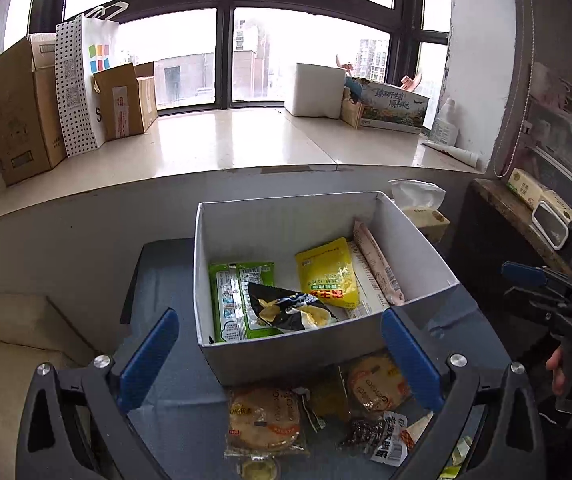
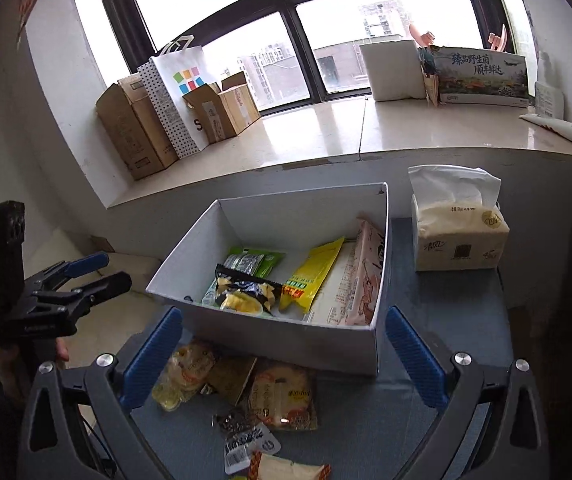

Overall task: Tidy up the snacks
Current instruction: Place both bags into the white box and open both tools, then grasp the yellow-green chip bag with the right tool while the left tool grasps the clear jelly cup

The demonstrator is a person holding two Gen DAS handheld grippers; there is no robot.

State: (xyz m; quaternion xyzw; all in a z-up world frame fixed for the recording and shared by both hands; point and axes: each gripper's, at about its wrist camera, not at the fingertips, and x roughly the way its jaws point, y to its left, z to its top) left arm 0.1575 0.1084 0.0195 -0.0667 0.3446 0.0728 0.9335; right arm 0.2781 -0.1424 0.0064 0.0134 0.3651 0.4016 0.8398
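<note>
both tongs, left point(image 1: 280, 354) & right point(image 2: 282, 358), gape wide, empty, above loose snacks point(image 1: 264, 420) on table point(image 1: 174, 412); white box point(image 1: 286, 350) w/ sorted packets point(image 1: 328, 272) sits just beyond, handy for dropping.

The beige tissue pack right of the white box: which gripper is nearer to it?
Right. The right gripper is diagonally below-left of the beige tissue pack; the left gripper sits beyond the white box.

My left claw point(image 1: 280, 354) and right claw point(image 2: 282, 356) look alike: black frames, ribbed blue finger pads point(image 1: 148, 360), silver screws at the hinges.
</note>
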